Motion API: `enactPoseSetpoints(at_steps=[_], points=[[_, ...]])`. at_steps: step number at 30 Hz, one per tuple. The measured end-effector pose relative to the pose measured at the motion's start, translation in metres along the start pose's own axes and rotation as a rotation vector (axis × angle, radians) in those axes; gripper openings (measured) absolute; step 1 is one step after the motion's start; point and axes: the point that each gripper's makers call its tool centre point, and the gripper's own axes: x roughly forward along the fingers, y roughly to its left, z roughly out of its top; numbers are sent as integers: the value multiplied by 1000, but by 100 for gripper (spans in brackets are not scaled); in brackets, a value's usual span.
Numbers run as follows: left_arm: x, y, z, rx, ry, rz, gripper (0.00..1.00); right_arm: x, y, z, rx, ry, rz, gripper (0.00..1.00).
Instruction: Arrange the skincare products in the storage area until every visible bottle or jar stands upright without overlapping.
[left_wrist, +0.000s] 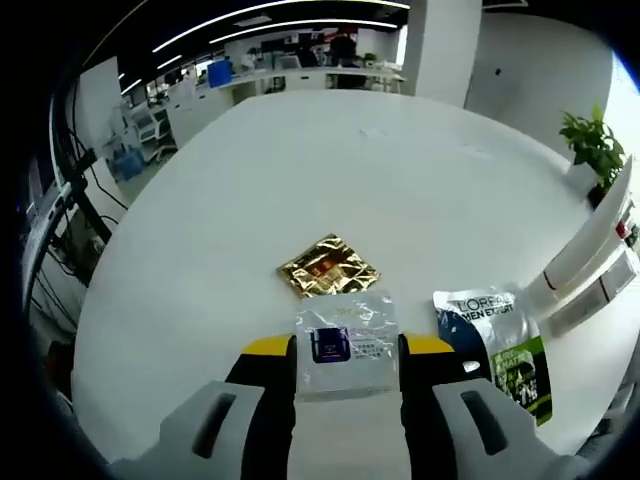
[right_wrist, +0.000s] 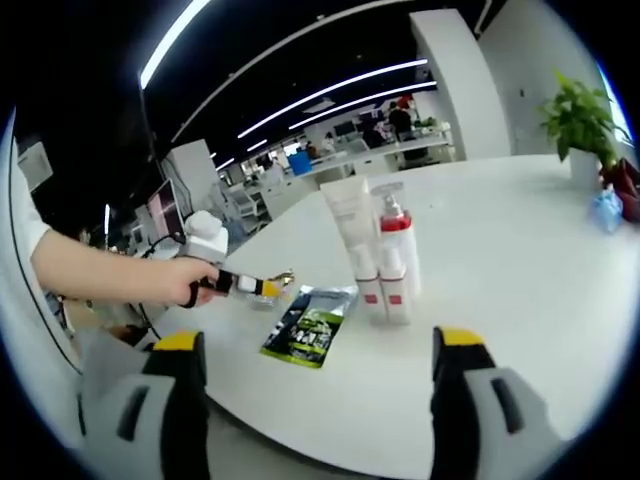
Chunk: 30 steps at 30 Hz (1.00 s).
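Observation:
A clear sachet with a purple label (left_wrist: 346, 322) lies flat on the white table (left_wrist: 330, 180), right between the jaws of my left gripper (left_wrist: 348, 348), which stands open around it. Just beyond lies a gold foil sachet (left_wrist: 328, 267). To the right lies a black and green sachet (left_wrist: 497, 338). In the right gripper view a white tube (right_wrist: 350, 230) and a white pump bottle with a red band (right_wrist: 396, 255) stand upright side by side, with the black and green sachet (right_wrist: 310, 325) flat to their left. My right gripper (right_wrist: 320, 342) hangs open short of them, holding nothing.
A person's hand and forearm (right_wrist: 120, 275) hold the left gripper (right_wrist: 250, 286) low over the table. A potted plant (right_wrist: 578, 118) and a blue item (right_wrist: 605, 210) sit at the far right. The table edge (right_wrist: 330, 455) runs close below the right jaws. Office desks stand behind.

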Motion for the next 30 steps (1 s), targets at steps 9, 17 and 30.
enactPoseSetpoints(at_steps=[9, 17, 30], points=[[-15, -1, -11, -2, 4, -20, 38, 0, 0, 1, -9, -3, -1, 94], [-29, -9, -25, 31, -1, -37, 38, 0, -1, 2, -12, -8, -7, 94], [-32, -21, -48, 38, 21, -54, 38, 0, -1, 1, -6, -8, -4, 94]])
